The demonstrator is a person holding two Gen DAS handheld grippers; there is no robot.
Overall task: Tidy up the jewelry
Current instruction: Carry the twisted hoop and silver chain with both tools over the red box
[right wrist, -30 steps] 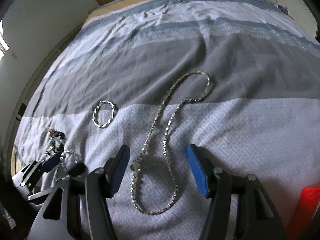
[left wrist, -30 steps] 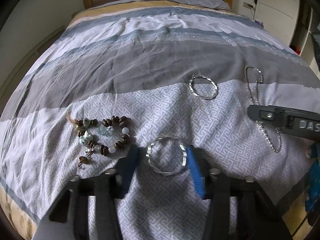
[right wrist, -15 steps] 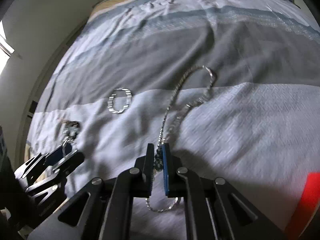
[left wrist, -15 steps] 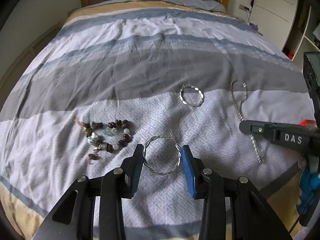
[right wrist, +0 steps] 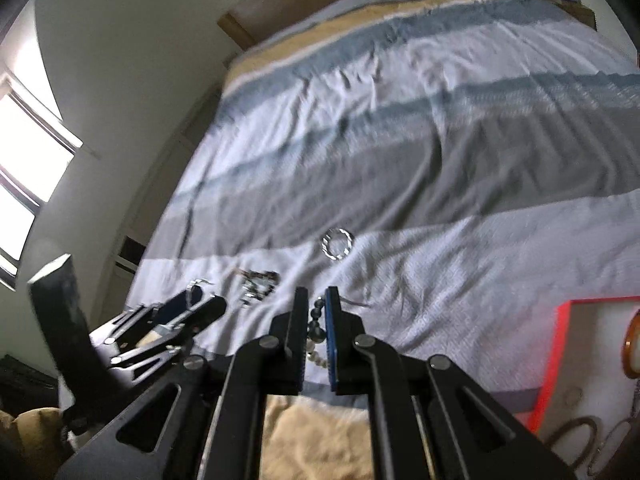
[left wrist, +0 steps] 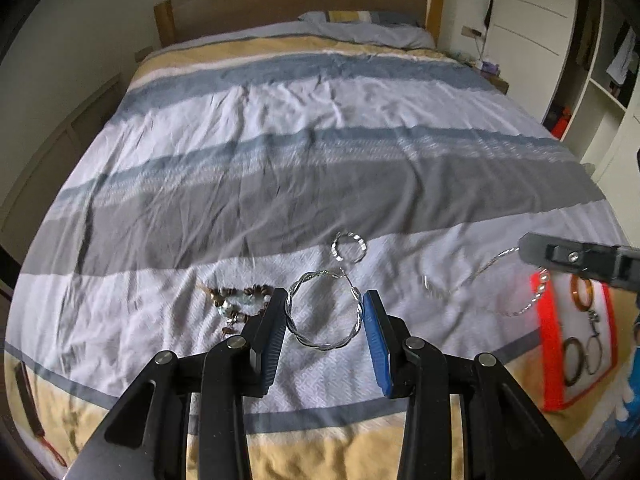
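My left gripper (left wrist: 324, 320) is shut on a large twisted silver hoop (left wrist: 325, 344) and holds it above the bed. My right gripper (right wrist: 317, 312) is shut on a silver bead necklace (right wrist: 314, 334), lifted off the cover; the chain (left wrist: 472, 280) hangs from it in the left wrist view. A small silver bracelet (left wrist: 349, 246) (right wrist: 337, 243) and a brown beaded bracelet (left wrist: 240, 300) (right wrist: 258, 282) lie on the striped duvet (left wrist: 280, 168). A red-rimmed tray (left wrist: 540, 312) (right wrist: 558, 336) with several brown rings sits at the right.
The wooden headboard (left wrist: 280, 4) is at the far end. White wardrobes (left wrist: 532, 40) stand at the right, a window (right wrist: 24, 160) at the left. A dark strap (left wrist: 28, 400) lies at the bed's near left edge.
Both grippers have risen and pulled back from the bed. The right closed on the necklace and lifted it; the left closed on the twisted hoop and lifted it. The red tray came into view.
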